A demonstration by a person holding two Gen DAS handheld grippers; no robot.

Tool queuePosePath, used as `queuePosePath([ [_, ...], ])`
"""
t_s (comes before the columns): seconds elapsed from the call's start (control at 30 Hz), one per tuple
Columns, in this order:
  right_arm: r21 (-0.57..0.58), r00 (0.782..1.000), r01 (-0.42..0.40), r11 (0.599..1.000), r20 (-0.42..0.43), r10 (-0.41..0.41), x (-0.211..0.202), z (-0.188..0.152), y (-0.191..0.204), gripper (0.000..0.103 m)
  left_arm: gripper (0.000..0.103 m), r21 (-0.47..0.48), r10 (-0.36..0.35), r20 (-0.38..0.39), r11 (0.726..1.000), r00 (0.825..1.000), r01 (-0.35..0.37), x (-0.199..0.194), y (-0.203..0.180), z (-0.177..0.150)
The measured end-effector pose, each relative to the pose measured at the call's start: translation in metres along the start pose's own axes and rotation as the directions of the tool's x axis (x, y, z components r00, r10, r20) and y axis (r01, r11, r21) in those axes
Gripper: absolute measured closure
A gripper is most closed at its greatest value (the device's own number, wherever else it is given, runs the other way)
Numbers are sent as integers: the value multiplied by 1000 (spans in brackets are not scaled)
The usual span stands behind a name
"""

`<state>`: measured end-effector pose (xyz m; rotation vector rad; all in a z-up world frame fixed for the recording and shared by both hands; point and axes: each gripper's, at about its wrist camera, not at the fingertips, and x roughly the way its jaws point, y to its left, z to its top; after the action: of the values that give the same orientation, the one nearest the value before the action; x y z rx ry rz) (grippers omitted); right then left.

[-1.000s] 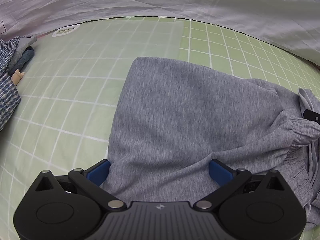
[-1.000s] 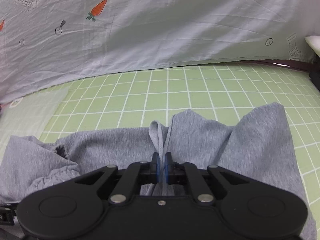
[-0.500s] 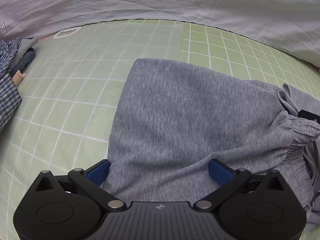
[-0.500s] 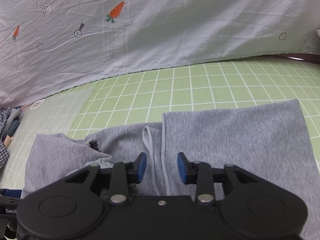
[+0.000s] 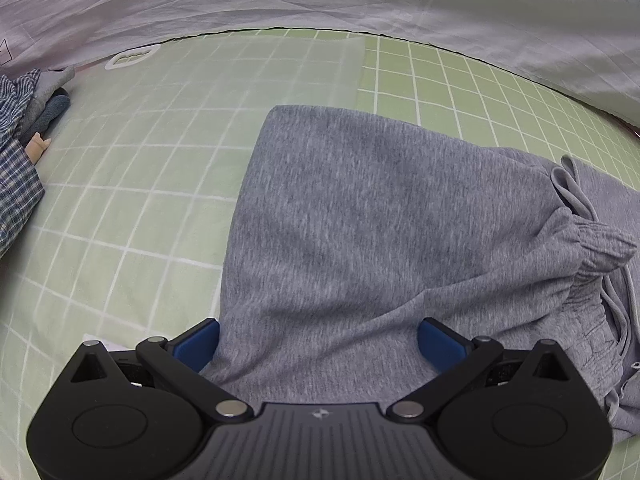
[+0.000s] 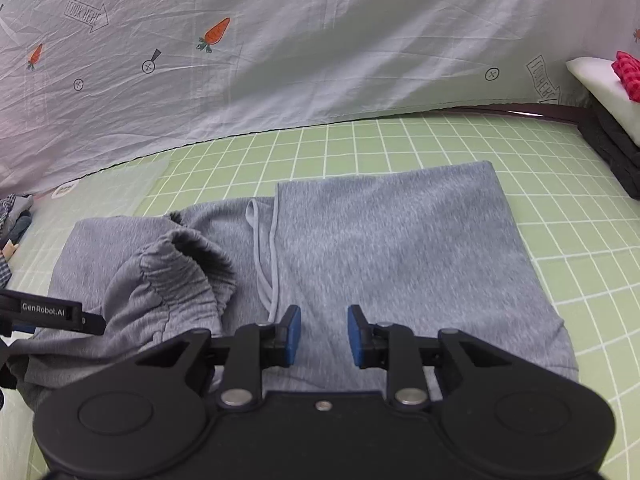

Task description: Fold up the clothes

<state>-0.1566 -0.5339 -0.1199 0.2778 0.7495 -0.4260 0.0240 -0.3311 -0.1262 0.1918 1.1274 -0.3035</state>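
Note:
A grey sweat garment (image 5: 360, 220) lies folded on the green checked sheet (image 5: 120, 200). Its gathered elastic waistband (image 6: 180, 276) bulges up on the left, and a drawstring (image 6: 262, 256) trails along the edge of the folded-over panel (image 6: 400, 240). My left gripper (image 5: 319, 340) is open wide over the garment's near end, a blue pad (image 5: 198, 342) at each side of the cloth. My right gripper (image 6: 324, 334) hovers over the flat panel. Its jaws are closing and nothing is pinched between them. Part of the left gripper (image 6: 52, 312) shows at the left edge of the right wrist view.
A pile of plaid and grey clothes (image 5: 16, 176) lies at the far left. A pale cloth backdrop printed with carrots (image 6: 216, 34) hangs behind the sheet. A dark stack topped by a white pad and red cloth (image 6: 612, 136) stands at the right.
My right gripper let go of the fold and drawstring it was pinching, opened and drew back to the right. The grey panel now lies flat. The left gripper has stayed put.

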Motion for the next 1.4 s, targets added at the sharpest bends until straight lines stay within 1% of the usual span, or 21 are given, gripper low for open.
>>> queuePosePath([
  [0.17, -82, 1000, -20, 996, 11, 21, -13, -11, 18, 77, 0, 26, -1, 2, 1000, 1000, 1, -8, -1, -20],
  [0.3, -154, 999, -47, 987, -8, 47, -12, -20, 36, 76, 0, 35, -8, 7, 999, 1000, 8, -13, 2, -30],
  [0.37, -177, 999, -44, 983, -39, 37, -4, -25, 41, 76, 0, 34, -13, 11, 999, 1000, 12, -15, 2, -35],
  [0.43, -186, 997, -23, 982, -72, 10, 4, -30, 44, 75, 0, 31, -16, 19, 999, 1000, 16, -16, 4, -39],
  [0.47, -189, 996, -16, 982, -85, 0, 7, -32, 44, 74, 0, 31, -17, 22, 999, 1000, 16, -17, 4, -41],
  [0.5, -192, 995, -10, 981, -97, -9, 10, -34, 44, 69, 0, 32, -18, 25, 999, 1000, 17, -18, 5, -43],
  [0.57, -219, 997, -7, 976, -83, -11, 10, -39, 45, 69, 0, 32, -21, 32, 999, 999, 20, -18, 6, -45],
  [0.6, -220, 997, -12, 975, -82, -6, 9, -40, 44, 72, 0, 31, -22, 35, 999, 999, 20, -18, 6, -46],
  [0.63, -218, 997, -18, 976, -81, 0, 9, -40, 43, 81, 0, 30, -22, 38, 999, 999, 21, -18, 6, -46],
  [0.67, -204, 997, -24, 979, -82, 7, 7, -39, 40, 93, 0, 30, -22, 39, 999, 999, 21, -18, 7, -46],
  [0.7, -187, 997, -30, 982, -82, 15, 5, -38, 37, 102, 0, 29, -23, 40, 999, 999, 22, -18, 7, -46],
  [0.8, -135, 997, -64, 989, -42, 59, -13, -36, 31, 102, 0, 28, -24, 44, 999, 999, 23, -18, 6, -47],
  [0.93, -165, 992, -121, 979, 2, 123, -33, -34, 37, 102, 0, 26, -25, 51, 999, 998, 24, -18, 7, -48],
  [0.97, -172, 992, -124, 977, -9, 125, -32, -36, 39, 102, 0, 25, -25, 52, 999, 998, 24, -18, 8, -48],
  [1.07, -123, 989, -126, 984, -97, 114, -14, -42, 34, 101, 0, 27, -28, 54, 999, 998, 26, -18, 9, -49],
  [1.17, -100, 989, -126, 987, -95, 117, -15, -42, 31, 97, 0, 32, -34, 54, 999, 998, 33, -18, 10, -49],
  [1.2, -103, 990, -124, 987, -75, 116, -18, -40, 32, 90, 0, 32, -35, 56, 999, 998, 33, -18, 10, -50],
  [1.23, -107, 992, -120, 987, -53, 115, -22, -37, 32, 77, 0, 31, -35, 58, 999, 998, 33, -18, 10, -50],
  [1.27, -111, 993, -116, 987, -34, 113, -25, -35, 32, 71, 0, 31, -35, 60, 999, 998, 33, -18, 10, -50],
  [1.3, -115, 994, -112, 987, -15, 111, -28, -33, 32, 68, 0, 31, -34, 61, 999, 998, 32, -18, 10, -50],
  [1.4, -118, 996, -92, 989, 2, 93, -30, -30, 30, 68, 0, 30, -33, 63, 999, 997, 31, -18, 11, -51],
])
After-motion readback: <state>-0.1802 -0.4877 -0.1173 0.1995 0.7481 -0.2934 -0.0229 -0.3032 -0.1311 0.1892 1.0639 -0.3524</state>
